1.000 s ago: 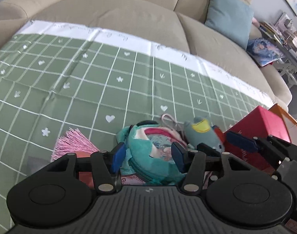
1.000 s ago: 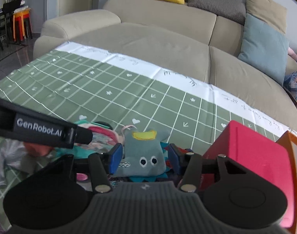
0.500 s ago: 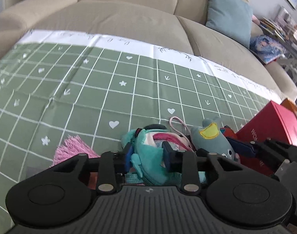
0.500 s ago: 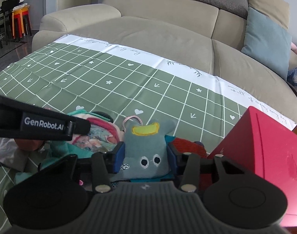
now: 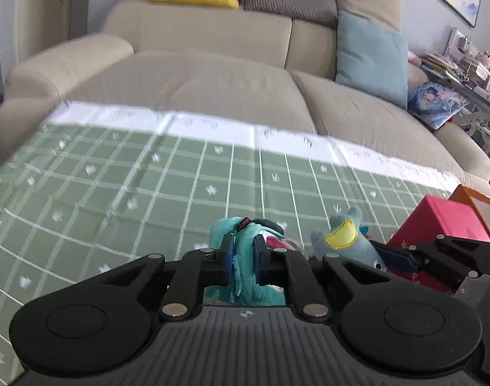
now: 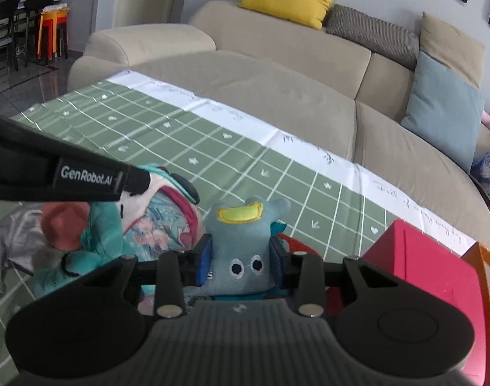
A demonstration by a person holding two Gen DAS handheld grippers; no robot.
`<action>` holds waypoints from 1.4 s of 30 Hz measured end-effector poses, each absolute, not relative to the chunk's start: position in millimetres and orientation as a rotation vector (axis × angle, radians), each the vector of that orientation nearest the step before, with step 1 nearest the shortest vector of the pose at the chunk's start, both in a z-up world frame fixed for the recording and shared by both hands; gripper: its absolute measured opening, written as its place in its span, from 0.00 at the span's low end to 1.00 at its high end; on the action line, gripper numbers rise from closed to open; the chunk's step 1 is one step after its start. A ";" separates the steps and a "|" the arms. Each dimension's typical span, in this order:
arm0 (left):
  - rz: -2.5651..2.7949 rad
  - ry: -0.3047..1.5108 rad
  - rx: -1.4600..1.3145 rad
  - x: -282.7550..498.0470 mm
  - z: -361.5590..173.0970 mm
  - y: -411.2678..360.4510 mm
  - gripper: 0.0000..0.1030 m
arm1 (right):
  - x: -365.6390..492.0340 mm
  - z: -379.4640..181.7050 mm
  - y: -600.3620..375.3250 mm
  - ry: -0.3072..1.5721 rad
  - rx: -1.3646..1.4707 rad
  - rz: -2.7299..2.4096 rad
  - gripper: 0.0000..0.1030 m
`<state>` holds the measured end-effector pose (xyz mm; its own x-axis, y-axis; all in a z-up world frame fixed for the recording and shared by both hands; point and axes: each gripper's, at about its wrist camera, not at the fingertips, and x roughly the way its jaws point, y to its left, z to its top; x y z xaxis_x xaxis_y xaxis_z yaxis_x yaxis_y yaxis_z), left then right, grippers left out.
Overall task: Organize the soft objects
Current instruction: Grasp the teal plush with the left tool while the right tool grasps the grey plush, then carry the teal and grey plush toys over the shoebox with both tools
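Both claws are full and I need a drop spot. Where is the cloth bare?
Bare: the green checked cloth left of the teal plush doll, up to its white border. Crowded: the near right, between the grey-blue plush toy and red box.

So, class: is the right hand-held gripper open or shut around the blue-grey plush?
Shut: the right hand-held gripper has both pads pressed against the blue-grey plush.
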<state>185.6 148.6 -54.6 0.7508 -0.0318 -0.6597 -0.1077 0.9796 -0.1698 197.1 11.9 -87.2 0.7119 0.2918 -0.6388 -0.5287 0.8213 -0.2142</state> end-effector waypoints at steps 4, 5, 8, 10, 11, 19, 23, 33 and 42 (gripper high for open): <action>0.048 0.683 -0.181 178.2 -38.6 151.5 0.12 | 186.6 -72.9 15.9 0.597 -0.406 0.499 0.35; 0.052 0.676 -0.186 176.0 -34.8 153.0 0.12 | 183.5 -69.4 16.3 0.590 -0.406 0.504 0.35; 0.060 0.655 -0.187 168.6 -22.3 154.9 0.12 | 172.7 -57.4 16.5 0.577 -0.394 0.524 0.35; 0.057 0.642 -0.176 164.0 -15.5 154.0 0.12 | 165.6 -50.2 15.5 0.573 -0.381 0.536 0.35; 0.058 0.639 -0.167 161.5 -12.2 153.2 0.12 | 162.2 -46.8 14.6 0.572 -0.375 0.539 0.35; 0.045 0.646 -0.166 128.8 6.1 145.2 0.12 | 126.5 -22.4 -6.8 0.596 -0.313 0.584 0.35; 0.040 0.664 -0.171 109.0 9.8 138.3 0.12 | 102.9 -14.7 -24.2 0.604 -0.296 0.589 0.36; -0.045 0.698 -0.135 65.8 15.8 99.0 0.13 | 52.2 -9.1 -72.8 0.653 -0.266 0.584 0.36; -0.172 0.699 -0.084 40.3 28.8 46.9 0.13 | 16.5 6.7 -122.6 0.619 -0.258 0.539 0.36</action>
<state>40.3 46.9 28.8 0.7523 -0.1858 -0.6321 0.1295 0.9824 -0.1347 16.5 -122.6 6.7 0.6834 0.3997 -0.6109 -0.5501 0.8321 -0.0709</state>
